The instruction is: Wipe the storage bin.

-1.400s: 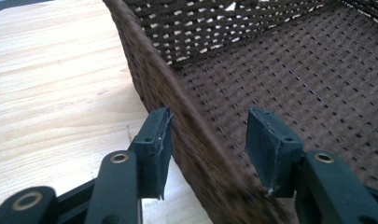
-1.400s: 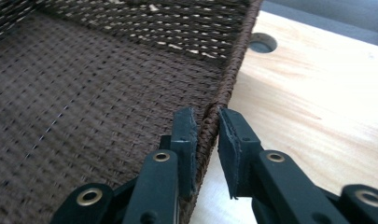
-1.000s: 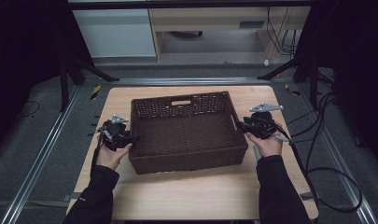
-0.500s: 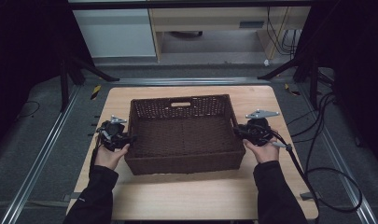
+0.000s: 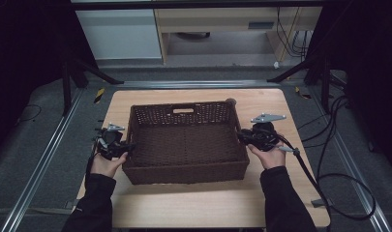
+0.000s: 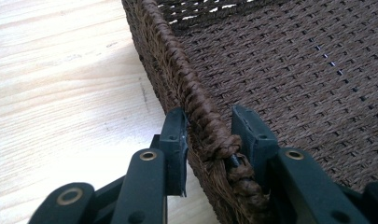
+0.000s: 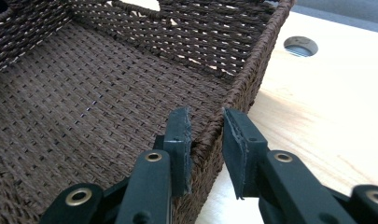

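Left tongs (image 6: 207,128) and right tongs (image 7: 207,126) just closed, clenched on woven basket (image 5: 184,145) rims, high view shows both.

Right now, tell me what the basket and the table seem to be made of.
Basket: dark brown woven fibre, probably paper cord or seagrass; twisted strands and a braided rim, matte. Table: pale wood or wood-look laminate; light grain lines, smooth low sheen.

A dark brown woven basket (image 5: 185,145), rectangular and shallow, sits upright and empty at the middle of the table (image 5: 193,208). Its long sides run from 9 to 3 o'clock. A handle slot pierces the wall at 12 o'clock. The rim is a thick braid.
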`<act>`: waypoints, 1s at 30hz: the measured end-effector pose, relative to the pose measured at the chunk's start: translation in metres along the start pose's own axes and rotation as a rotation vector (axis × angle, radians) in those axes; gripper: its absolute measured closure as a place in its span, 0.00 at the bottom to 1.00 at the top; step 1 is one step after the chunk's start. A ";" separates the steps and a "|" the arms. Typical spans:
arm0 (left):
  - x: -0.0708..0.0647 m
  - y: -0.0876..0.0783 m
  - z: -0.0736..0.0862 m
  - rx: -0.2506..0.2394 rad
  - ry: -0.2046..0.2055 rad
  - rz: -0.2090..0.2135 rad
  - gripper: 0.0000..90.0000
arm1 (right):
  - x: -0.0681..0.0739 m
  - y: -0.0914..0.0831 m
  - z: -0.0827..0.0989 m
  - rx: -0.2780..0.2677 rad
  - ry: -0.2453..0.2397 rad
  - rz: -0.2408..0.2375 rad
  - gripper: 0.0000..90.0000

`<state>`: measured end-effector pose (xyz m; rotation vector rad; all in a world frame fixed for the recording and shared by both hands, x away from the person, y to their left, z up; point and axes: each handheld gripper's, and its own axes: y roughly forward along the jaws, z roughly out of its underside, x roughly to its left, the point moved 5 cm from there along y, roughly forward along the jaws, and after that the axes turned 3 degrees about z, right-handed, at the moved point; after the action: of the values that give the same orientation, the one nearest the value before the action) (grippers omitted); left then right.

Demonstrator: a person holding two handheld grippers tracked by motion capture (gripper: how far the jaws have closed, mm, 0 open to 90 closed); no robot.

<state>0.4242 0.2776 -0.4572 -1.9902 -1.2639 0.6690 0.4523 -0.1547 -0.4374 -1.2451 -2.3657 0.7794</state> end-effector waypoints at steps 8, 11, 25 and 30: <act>0.008 -0.009 0.009 -0.001 0.010 0.001 0.75 | 0.018 -0.008 0.004 0.014 -0.002 -0.025 0.79; 0.008 -0.009 0.009 0.002 0.015 -0.002 0.75 | 0.016 -0.012 0.000 -0.023 -0.005 0.004 0.71; 0.012 -0.007 0.007 0.002 0.031 0.001 0.75 | -0.034 -0.048 0.018 -0.089 0.068 0.158 0.55; 0.012 -0.007 0.007 0.003 0.034 0.001 0.75 | -0.048 -0.054 0.035 -0.080 0.101 0.206 0.51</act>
<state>0.4199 0.2929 -0.4571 -1.9915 -1.2411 0.6347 0.4253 -0.2302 -0.4345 -1.5421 -2.2323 0.6706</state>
